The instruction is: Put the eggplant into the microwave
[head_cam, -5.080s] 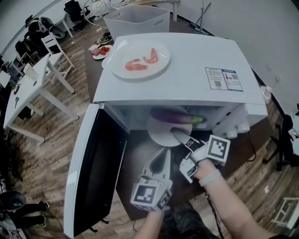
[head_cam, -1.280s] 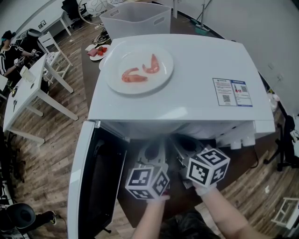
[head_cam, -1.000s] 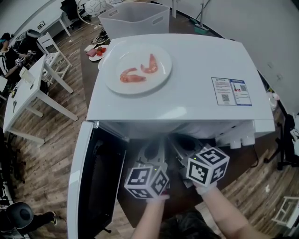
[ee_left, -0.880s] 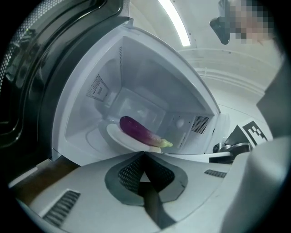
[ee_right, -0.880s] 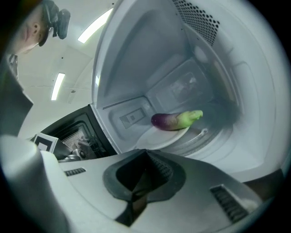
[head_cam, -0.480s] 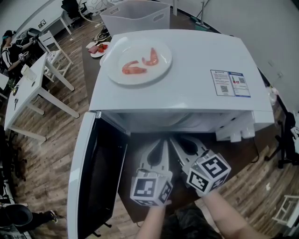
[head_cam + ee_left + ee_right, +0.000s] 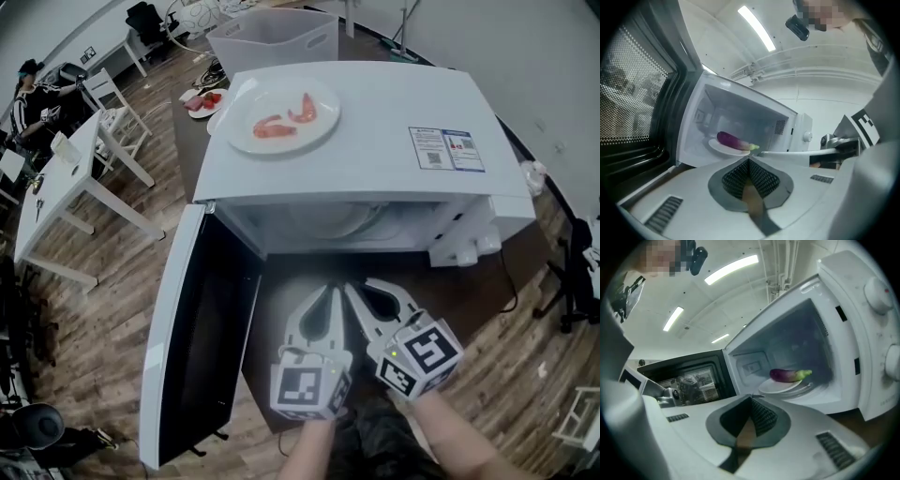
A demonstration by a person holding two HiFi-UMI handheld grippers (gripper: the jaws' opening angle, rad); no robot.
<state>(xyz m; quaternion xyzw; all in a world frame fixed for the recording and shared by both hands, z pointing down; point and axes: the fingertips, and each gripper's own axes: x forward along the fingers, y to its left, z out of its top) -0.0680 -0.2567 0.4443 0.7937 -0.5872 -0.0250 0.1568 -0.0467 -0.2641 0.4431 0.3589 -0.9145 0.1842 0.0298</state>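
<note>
Purple eggplant [image 7: 787, 375] is seen lying on the white plate [image 7: 774, 387] inside the microwave [image 7: 356, 141], whose door [image 7: 187, 347] is swung open. The left gripper [image 7: 329, 294] and right gripper [image 7: 353, 290] are held just outside, jaws pressed together, nothing between them.

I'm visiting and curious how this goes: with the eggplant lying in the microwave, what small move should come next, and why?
Probably nudge the open door shut with the left gripper. The eggplant lies on its plate inside the microwave; both that gripper and the right gripper are outside, fingers together on nothing.
</note>
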